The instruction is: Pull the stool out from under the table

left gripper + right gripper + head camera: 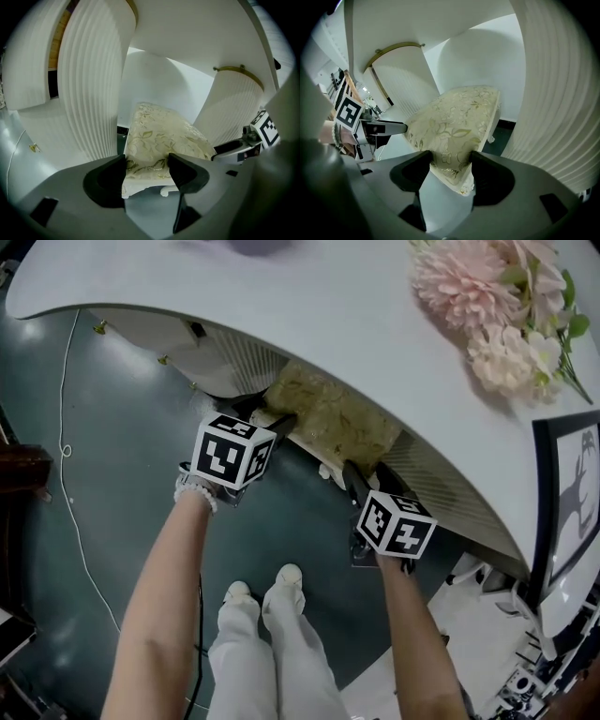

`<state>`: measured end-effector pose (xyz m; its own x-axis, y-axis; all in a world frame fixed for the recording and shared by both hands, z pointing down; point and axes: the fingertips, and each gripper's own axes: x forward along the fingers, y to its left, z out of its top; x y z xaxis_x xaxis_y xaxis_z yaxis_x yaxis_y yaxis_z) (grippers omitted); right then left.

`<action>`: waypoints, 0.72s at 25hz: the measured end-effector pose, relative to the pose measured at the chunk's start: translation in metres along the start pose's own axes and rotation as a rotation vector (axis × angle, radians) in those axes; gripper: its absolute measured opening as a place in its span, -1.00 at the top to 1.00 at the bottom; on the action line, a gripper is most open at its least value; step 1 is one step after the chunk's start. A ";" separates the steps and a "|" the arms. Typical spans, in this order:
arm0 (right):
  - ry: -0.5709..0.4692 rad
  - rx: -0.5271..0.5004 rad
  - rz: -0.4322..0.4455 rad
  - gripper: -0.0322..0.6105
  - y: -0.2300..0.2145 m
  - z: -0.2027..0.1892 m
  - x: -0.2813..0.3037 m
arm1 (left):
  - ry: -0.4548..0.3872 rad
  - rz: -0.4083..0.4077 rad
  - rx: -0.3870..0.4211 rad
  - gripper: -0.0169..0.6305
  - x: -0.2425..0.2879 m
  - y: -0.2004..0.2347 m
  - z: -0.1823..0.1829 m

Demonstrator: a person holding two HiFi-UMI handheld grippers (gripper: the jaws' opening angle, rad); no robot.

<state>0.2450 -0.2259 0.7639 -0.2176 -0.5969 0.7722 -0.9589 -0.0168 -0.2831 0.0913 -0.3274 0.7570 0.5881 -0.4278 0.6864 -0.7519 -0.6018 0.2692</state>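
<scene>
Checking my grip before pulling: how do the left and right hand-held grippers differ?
The left hand-held gripper straddles the near edge of the cream floral-cushioned stool; the right hand-held gripper straddles a corner of it. In the head view the left sits farther up than the right. Both stand open, astride the stool.

No legible text; only square markers on left claw [146, 167] and right claw [450, 167].
</scene>
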 end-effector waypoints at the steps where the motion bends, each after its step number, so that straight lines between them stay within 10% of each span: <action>1: -0.003 0.000 -0.002 0.02 -0.001 0.000 0.000 | 0.003 0.004 0.005 0.03 0.000 0.000 0.000; 18: 0.024 -0.013 -0.025 0.05 0.009 -0.020 -0.011 | 0.017 0.018 0.015 0.09 -0.020 -0.006 -0.023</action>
<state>0.2348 -0.2031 0.7640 -0.1978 -0.5767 0.7927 -0.9664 -0.0208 -0.2563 0.0768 -0.2995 0.7574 0.5689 -0.4271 0.7028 -0.7579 -0.6041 0.2464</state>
